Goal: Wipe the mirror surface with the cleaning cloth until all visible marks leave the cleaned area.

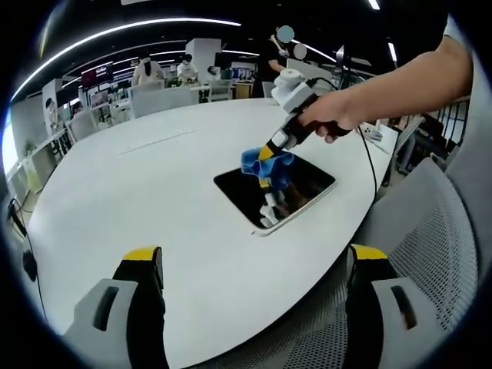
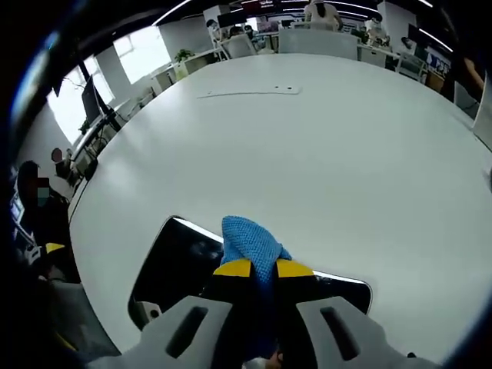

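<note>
Mirror (image 1: 296,192) lies flat on the white surface (image 1: 154,184), close to its near edge. I've got the right gripper (image 2: 263,270) clamped on the blue cloth (image 2: 250,240), cloth pressed onto the mirror glass around its middle. In the left gripper view a hand (image 1: 332,115) holds that gripper over the mirror. My left gripper (image 1: 257,257) is off the mirror, short of the surface edge, jaws spread wide with nothing between them. Mesh chair (image 1: 430,231) just beside the mirror's end of the surface.
</note>
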